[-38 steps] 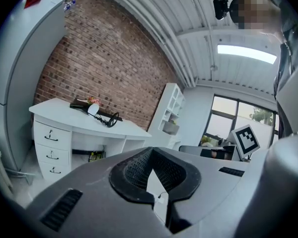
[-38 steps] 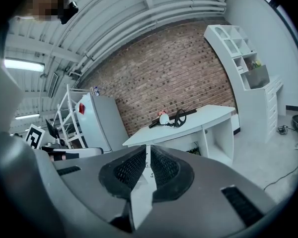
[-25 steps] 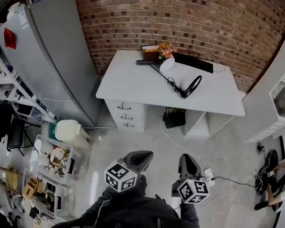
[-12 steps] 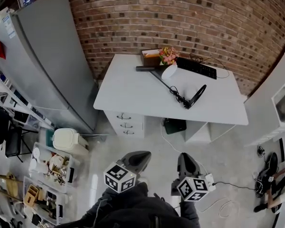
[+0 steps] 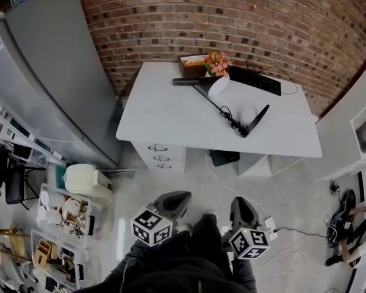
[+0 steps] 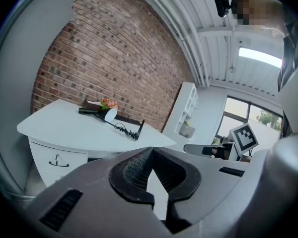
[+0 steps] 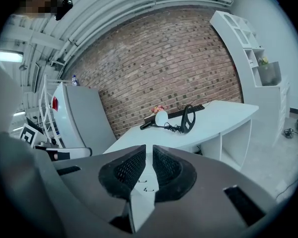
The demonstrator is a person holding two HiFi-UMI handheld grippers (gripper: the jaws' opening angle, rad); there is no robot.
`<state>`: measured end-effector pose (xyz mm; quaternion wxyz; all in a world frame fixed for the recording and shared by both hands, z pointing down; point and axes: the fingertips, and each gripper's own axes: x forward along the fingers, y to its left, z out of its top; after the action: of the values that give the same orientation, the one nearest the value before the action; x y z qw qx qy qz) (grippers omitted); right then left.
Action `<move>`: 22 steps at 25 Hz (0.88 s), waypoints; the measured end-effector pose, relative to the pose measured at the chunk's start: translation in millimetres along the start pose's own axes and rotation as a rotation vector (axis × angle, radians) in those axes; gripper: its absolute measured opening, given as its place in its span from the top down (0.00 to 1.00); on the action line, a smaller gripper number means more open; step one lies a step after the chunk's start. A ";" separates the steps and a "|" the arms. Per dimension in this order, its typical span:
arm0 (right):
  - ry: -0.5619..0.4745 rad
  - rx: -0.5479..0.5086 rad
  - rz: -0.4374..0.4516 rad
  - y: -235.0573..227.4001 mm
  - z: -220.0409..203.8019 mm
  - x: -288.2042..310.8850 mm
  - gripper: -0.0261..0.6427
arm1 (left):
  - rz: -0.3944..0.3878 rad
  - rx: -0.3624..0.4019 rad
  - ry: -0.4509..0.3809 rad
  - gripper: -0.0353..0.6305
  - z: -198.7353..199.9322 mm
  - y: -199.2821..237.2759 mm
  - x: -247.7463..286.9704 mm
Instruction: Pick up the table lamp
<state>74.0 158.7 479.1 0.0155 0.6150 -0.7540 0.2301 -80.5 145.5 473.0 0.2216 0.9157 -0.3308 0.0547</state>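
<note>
**Walk-up narrowed the gap; lamp untouched**

The worktop (image 5: 165,115) had drawn nearer in the head view. The table lamp (image 5: 227,107) lay tipped over toward the worktop's back edge. The left gripper (image 5: 175,199) and right gripper (image 5: 241,205), jaws together on nothing, were well short of the worktop, so more approach seemed needed.
</note>
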 end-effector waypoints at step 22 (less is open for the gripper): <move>0.007 -0.036 0.014 -72.9 82.7 171.4 0.94 | 0.081 -0.079 -0.035 0.94 71.7 115.0 129.3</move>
<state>121.9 -39.3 481.6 0.0277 0.6087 -0.7621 0.2189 -56.1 -40.0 483.2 0.2495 0.8929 -0.3732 0.0346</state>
